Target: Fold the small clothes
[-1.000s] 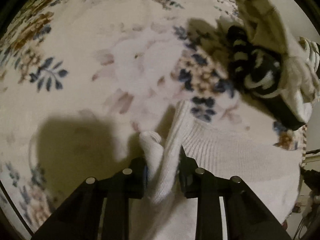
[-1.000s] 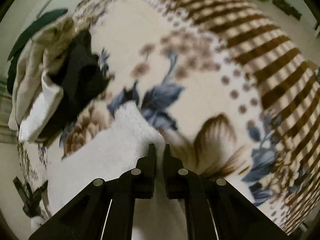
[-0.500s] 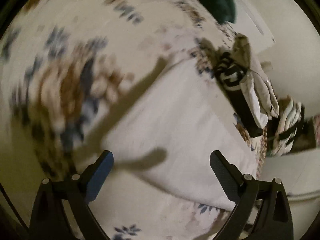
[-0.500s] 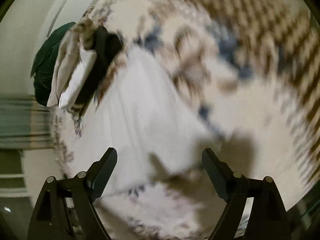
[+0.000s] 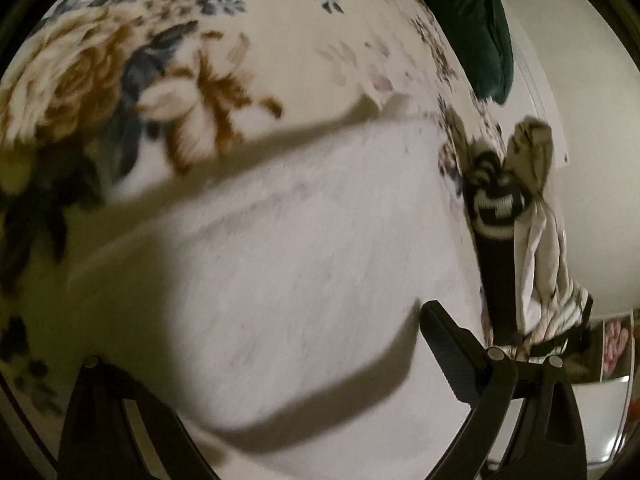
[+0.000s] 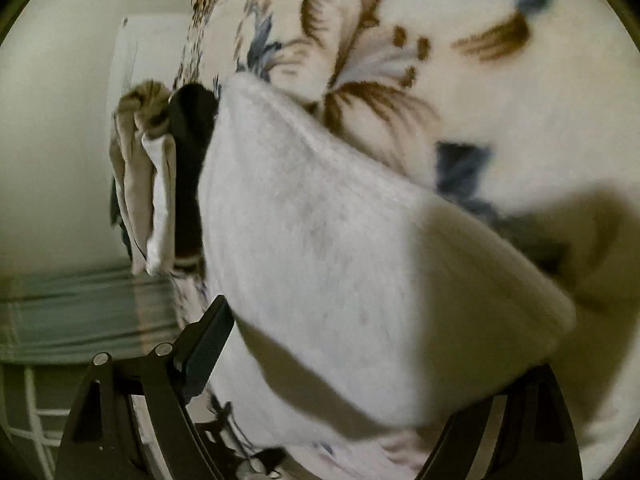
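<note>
A white knit garment (image 5: 312, 264) lies folded flat on the floral blanket (image 5: 120, 80); it also shows in the right wrist view (image 6: 320, 240). My left gripper (image 5: 280, 392) hangs open and empty just above the garment. My right gripper (image 6: 360, 368) is open and empty over the same garment's near edge. Both views are blurred by motion.
A stack of folded clothes (image 5: 520, 232), with a black-and-white striped piece and beige pieces, sits by the garment at the bed's edge; it also shows in the right wrist view (image 6: 160, 184). A dark green cushion (image 5: 476, 20) lies farther back. A wall (image 6: 60, 120) stands beyond the bed.
Both grippers were shut on the white garment's edge a second ago. They opened, let it go, and pulled back above it. The garment now lies flat.
</note>
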`<state>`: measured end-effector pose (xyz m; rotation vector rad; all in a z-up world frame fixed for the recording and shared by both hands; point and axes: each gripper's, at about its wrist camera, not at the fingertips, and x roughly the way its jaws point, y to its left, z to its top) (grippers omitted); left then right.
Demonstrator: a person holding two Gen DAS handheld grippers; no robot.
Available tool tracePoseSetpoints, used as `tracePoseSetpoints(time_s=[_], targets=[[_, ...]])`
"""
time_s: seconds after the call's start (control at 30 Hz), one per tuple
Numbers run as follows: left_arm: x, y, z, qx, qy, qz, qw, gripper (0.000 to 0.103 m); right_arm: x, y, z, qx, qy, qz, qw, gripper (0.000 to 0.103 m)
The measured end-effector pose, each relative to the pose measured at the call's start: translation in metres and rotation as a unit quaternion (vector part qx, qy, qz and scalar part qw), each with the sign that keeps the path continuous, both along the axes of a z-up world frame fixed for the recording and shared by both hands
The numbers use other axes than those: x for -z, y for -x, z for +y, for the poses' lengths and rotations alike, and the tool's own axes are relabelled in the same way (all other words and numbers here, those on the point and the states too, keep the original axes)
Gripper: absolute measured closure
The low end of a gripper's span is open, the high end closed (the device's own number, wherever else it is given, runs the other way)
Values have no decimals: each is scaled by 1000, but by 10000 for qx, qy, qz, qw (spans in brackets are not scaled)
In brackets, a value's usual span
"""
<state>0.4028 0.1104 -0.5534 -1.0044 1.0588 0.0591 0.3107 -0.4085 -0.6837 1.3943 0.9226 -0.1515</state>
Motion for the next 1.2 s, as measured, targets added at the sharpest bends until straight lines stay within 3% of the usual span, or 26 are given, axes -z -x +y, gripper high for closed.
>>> tracePoseSetpoints(time_s=[0.1, 0.17, 0.2, 0.33, 0.53, 0.67, 0.8, 0.9, 1.03, 1.1, 1.2], targets=[[1, -2, 4, -315, 105, -204, 9992, 9, 7, 1, 5, 215, -287, -241, 9991, 17], [-2, -4, 5, -411, -3, -328, 9986, 51, 11, -1, 8, 324, -433, -315, 9980, 39], [-3, -5, 5, -351, -17, -363, 9987, 72, 16, -4, 11, 380, -561, -310, 9972, 59], [-29, -3, 0, -137, -349, -575, 9976, 75, 9, -17, 18, 363, -404, -215, 9983, 75], [-92, 22, -2, 29, -467, -704, 9964, 77, -43, -7, 20, 116, -203, -55, 9997, 81], [-149, 69, 1, 230, -487, -364, 9979, 77, -97, 17, 17, -108, -215, 82, 9997, 81], [-193, 125, 11, 386, -495, 238, 9977, 77, -150, 69, 23, -299, -410, 623, 9968, 81], [-191, 156, 16, 430, -343, 905, 9944, 77, -174, 122, 21, -157, -684, 1148, 9909, 81], [-159, 170, 15, 247, -117, 1587, 9870, 77, -169, 172, 14, 40, -939, 1743, 9802, 81], [-141, 157, 4, 236, -45, 1659, 9858, 77, -157, 177, 11, 164, -1027, 1982, 9746, 81], [-128, 118, -16, 363, -62, 1449, 9888, 77, -135, 167, 3, 212, -1005, 2090, 9725, 81]])
